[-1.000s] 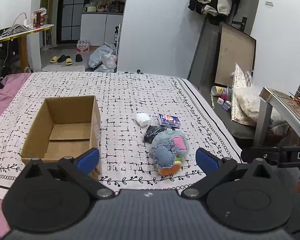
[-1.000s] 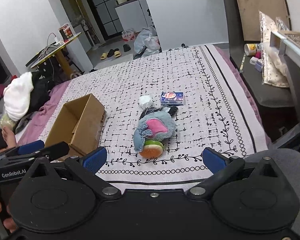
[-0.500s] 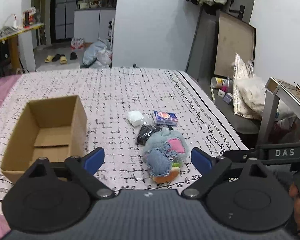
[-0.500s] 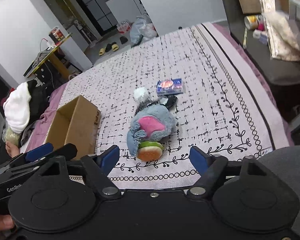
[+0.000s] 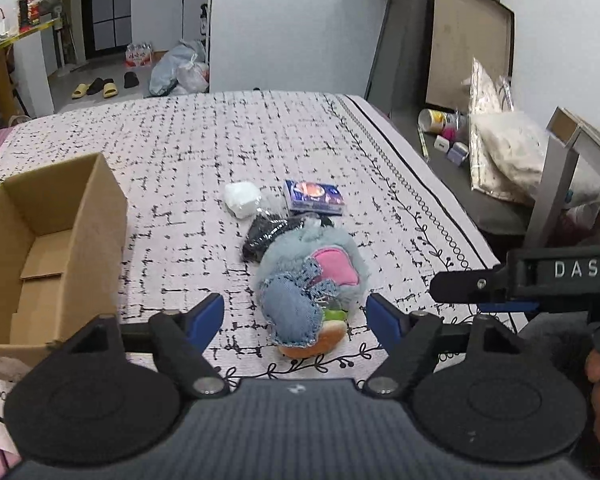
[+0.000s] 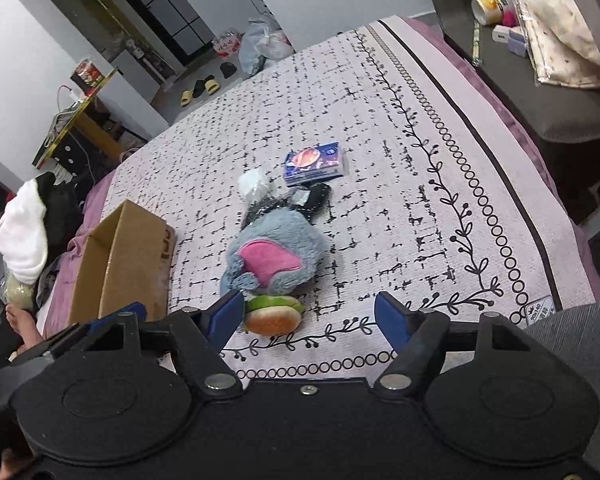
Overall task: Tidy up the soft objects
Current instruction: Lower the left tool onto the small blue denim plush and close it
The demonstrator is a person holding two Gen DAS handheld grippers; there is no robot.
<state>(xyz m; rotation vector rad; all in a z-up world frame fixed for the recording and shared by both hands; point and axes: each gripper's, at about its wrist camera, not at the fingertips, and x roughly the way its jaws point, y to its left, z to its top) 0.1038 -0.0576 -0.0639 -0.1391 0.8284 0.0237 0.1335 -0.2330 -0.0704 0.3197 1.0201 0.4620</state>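
A grey-blue plush toy with a pink ear (image 5: 314,276) (image 6: 276,258) lies on the patterned bedspread, with a burger-shaped soft toy (image 5: 314,340) (image 6: 274,316) against its near end. Behind it lie a black packet (image 5: 266,234), a white soft bundle (image 5: 242,199) (image 6: 254,182) and a blue tissue pack (image 5: 314,197) (image 6: 314,162). An open, empty cardboard box (image 5: 48,240) (image 6: 120,260) stands to the left. My left gripper (image 5: 296,316) is open, just short of the plush. My right gripper (image 6: 310,316) is open beside the burger toy.
The bed's right edge (image 6: 520,152) drops to a dark bench with a bagged pillow (image 5: 512,152) and small containers. A metal table leg (image 5: 552,192) stands at the right. Clothes (image 6: 24,232) lie left of the box.
Both grippers have moved forward and down toward the plush pile, which now looks larger and nearer. Both sets of jaws have narrowed a little and stay open.
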